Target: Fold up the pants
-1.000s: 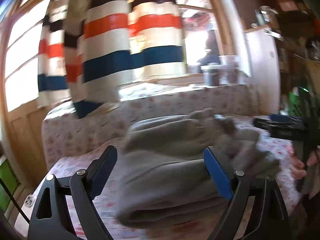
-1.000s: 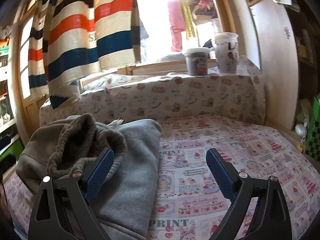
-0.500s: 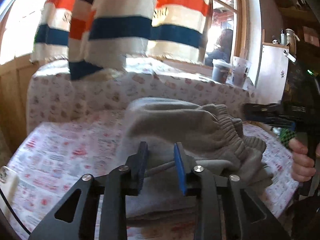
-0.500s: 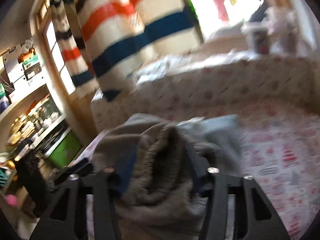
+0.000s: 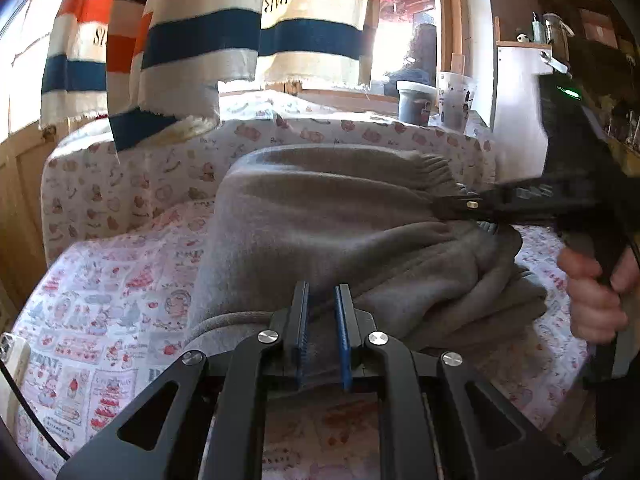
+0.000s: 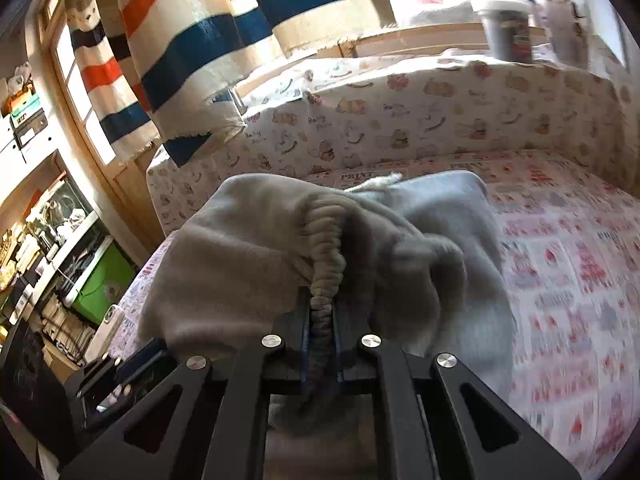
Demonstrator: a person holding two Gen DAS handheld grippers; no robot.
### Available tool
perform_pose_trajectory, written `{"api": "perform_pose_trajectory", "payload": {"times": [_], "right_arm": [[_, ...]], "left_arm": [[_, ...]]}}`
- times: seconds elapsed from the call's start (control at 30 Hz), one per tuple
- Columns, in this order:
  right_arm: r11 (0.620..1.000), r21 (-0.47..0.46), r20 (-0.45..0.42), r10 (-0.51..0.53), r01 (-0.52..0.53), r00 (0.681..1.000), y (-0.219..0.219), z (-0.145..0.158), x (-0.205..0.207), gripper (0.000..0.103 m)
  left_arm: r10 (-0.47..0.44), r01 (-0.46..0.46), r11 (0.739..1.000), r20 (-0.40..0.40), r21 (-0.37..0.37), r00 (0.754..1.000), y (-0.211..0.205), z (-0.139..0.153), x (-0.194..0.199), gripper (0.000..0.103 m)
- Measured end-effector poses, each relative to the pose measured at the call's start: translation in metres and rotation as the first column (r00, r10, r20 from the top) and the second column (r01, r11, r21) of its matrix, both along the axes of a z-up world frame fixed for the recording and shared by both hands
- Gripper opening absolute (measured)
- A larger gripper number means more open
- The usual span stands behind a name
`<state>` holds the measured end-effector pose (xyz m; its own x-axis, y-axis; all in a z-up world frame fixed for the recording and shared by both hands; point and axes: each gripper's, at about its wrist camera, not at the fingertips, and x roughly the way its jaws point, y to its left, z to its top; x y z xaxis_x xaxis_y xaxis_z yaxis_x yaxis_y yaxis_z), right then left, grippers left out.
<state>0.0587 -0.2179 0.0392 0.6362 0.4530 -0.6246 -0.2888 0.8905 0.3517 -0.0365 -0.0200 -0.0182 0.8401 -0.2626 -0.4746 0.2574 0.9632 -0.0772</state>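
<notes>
Both grippers just clamped down. Left gripper (image 5: 322,312) pinching fleece edge of grey pants (image 5: 320,224), right gripper (image 6: 320,320) biting ribbed waistband (image 6: 326,248). Pants bunched mid-bench (image 5: 100,320), near front edge. Step: grasp for spreading. Next, likely: lift, pull apart, lay flat before first fold.

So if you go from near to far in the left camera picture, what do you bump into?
Left gripper → grey pants → printed cushion back → striped curtain
</notes>
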Motion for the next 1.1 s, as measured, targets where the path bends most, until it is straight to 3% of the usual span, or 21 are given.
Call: {"api": "perform_pose_trajectory", "payload": {"times": [0.13,0.23,0.37,0.5,0.63,0.67,0.7,0.8,0.87,0.93,1.0,1.1], "right_arm": [[0.998,0.055,0.070,0.015,-0.019,0.997,-0.011,0.022,-0.032,0.008],[0.999,0.029,0.099,0.013,-0.016,0.995,-0.010,0.031,-0.034,0.008],[0.999,-0.018,-0.049,-0.041,0.040,0.998,-0.007,-0.008,0.002,0.008],[0.999,-0.027,0.031,-0.043,0.043,0.999,-0.006,-0.018,-0.002,0.009],[0.993,-0.108,0.093,-0.037,0.047,0.995,0.002,-0.015,-0.013,0.017],[0.993,-0.107,0.092,-0.045,0.054,0.995,0.001,-0.013,-0.013,0.026],[0.993,-0.102,0.090,-0.054,0.063,0.995,-0.002,-0.013,-0.014,0.028],[0.997,-0.055,0.067,-0.048,0.052,0.997,-0.012,-0.014,-0.013,0.029],[0.998,-0.037,0.058,-0.041,0.043,0.997,-0.017,-0.013,-0.015,0.031],[0.999,-0.019,0.051,-0.033,0.034,0.998,-0.022,-0.011,-0.017,0.034],[0.999,-0.008,0.045,-0.030,0.031,0.999,-0.028,-0.008,-0.022,0.040],[0.997,-0.029,0.073,-0.065,0.067,0.995,-0.039,-0.002,-0.034,0.064]], "left_arm": [[-0.034,0.033,0.999,-0.017,-0.024,0.999,0.005,0.003,0.001,0.012],[-0.029,0.029,1.000,-0.019,-0.001,0.999,0.002,0.000,0.004,0.012],[-0.016,0.015,1.000,-0.024,-0.012,1.000,0.001,-0.004,0.006,0.012],[-0.001,0.001,1.000,0.002,0.024,1.000,-0.004,-0.005,0.004,0.012],[0.000,0.000,1.000,-0.004,0.014,1.000,-0.002,-0.003,0.004,0.012],[0.002,-0.001,1.000,-0.005,0.011,1.000,-0.001,-0.002,0.004,0.012],[0.002,-0.002,1.000,-0.006,0.007,1.000,-0.001,-0.002,0.004,0.012],[0.004,-0.004,1.000,-0.001,0.007,1.000,0.000,0.001,0.001,0.013],[0.003,-0.003,1.000,0.003,0.004,1.000,0.002,0.004,-0.003,0.018],[0.015,-0.015,1.000,0.021,0.000,1.000,0.008,0.009,-0.011,0.033],[0.040,-0.040,0.999,0.051,-0.002,0.998,0.017,0.015,-0.020,0.041],[0.063,-0.063,0.998,0.074,0.003,0.995,0.028,0.024,-0.028,0.053]]}}
